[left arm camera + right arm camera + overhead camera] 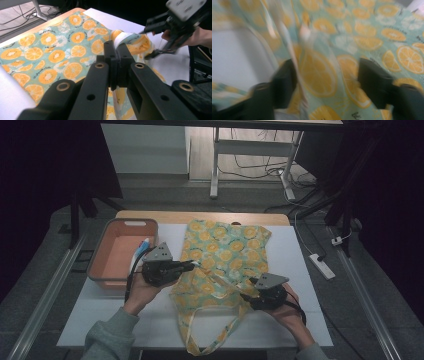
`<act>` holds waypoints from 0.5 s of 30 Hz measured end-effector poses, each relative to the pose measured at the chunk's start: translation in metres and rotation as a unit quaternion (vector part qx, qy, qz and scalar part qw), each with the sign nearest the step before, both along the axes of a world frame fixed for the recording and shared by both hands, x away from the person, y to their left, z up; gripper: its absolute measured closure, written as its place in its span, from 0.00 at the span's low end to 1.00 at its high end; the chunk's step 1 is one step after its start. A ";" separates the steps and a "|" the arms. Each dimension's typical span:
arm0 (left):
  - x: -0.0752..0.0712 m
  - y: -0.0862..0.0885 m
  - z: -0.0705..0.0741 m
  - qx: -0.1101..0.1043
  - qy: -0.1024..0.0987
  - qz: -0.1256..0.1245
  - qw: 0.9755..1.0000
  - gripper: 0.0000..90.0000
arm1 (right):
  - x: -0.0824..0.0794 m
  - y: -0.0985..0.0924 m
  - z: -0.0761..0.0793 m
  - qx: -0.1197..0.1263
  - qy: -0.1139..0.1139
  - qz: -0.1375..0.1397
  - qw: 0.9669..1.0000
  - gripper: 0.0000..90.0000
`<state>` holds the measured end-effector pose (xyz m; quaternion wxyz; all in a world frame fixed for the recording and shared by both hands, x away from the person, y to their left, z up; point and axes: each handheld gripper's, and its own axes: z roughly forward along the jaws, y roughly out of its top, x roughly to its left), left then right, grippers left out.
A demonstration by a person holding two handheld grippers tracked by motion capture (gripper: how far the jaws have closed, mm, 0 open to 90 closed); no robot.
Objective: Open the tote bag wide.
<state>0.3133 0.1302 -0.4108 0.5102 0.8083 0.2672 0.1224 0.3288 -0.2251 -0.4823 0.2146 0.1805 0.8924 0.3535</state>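
On the white-topped bench (300, 270), a teal cloth tote bag printed with orange slices (225, 251) lies flat near centre, handles trailing toward 6 o'clock past the front edge. Left gripper (192, 265) sits at the bag's 9 o'clock edge; its fingers (110, 53) are clamped together on a raised fold of the bag's rim, white lining showing at the pinch. Right gripper (245, 296) is at the bag's 4 o'clock corner, low over the fabric. In the right gripper view its fingers (284, 80) stand apart, bag cloth between them, pads not pressing; picture is blurred. An orange plastic bin (100, 252) with a white tube inside (140, 251) sits at 9 o'clock, just beside the left hand (140, 292).
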 end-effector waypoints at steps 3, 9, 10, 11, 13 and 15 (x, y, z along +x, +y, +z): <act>-0.001 0.001 0.000 0.006 -0.002 0.002 1.000 0.98 | 0.007 -0.004 -0.003 0.000 0.054 -0.015 0.998 0.94; -0.003 0.003 0.002 0.000 -0.010 0.008 1.000 0.98 | -0.017 -0.017 0.026 0.089 0.111 -0.001 0.990 0.98; -0.004 0.003 0.002 -0.002 -0.010 0.008 1.000 0.98 | -0.017 -0.017 0.026 0.089 0.111 -0.001 0.990 0.98; -0.005 0.004 0.003 -0.004 -0.010 0.008 1.000 0.98 | -0.036 -0.015 0.040 0.107 0.111 0.011 0.988 0.99; -0.005 0.004 0.004 -0.006 -0.012 0.011 1.000 0.98 | -0.057 -0.012 0.052 0.115 0.101 0.031 0.988 0.99; -0.005 0.003 0.003 -0.007 -0.013 0.011 1.000 0.98 | -0.065 -0.010 0.058 0.119 0.097 0.038 0.987 0.99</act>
